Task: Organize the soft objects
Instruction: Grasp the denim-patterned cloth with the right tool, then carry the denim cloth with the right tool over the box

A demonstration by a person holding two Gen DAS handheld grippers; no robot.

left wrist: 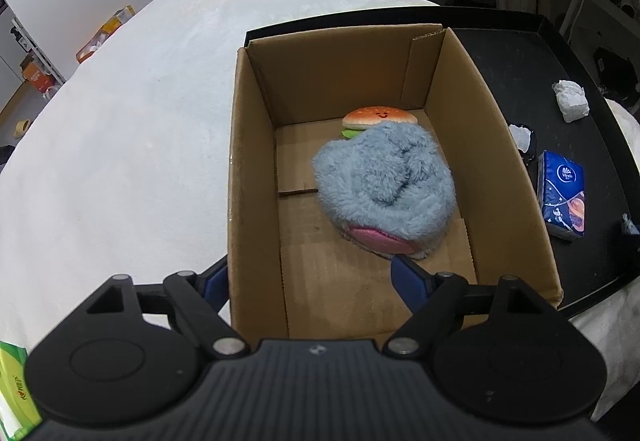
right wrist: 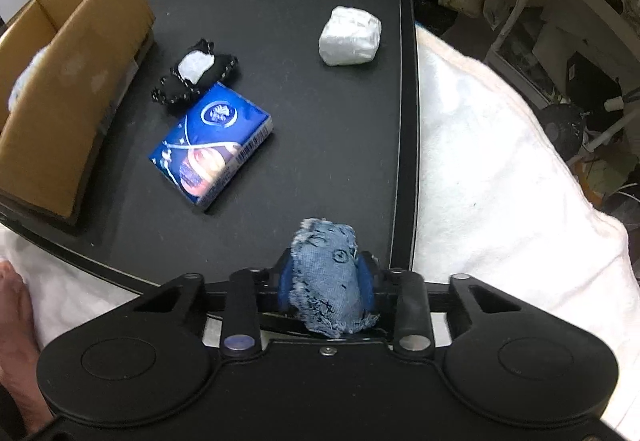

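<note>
Left wrist camera looks steeply down from close above the near end of the cardboard box (left wrist: 256, 169), which fills the middle of the frame, black tray (left wrist: 520, 53) at the right edge. Right wrist camera also tilts steeply down, close over the tray's near right corner, box (right wrist: 76, 89) at far left. Both views share the blue tissue pack (left wrist: 562, 197) (right wrist: 212, 153), the white wad (left wrist: 570, 101) (right wrist: 350, 37) and the tray (right wrist: 300, 1).
</note>
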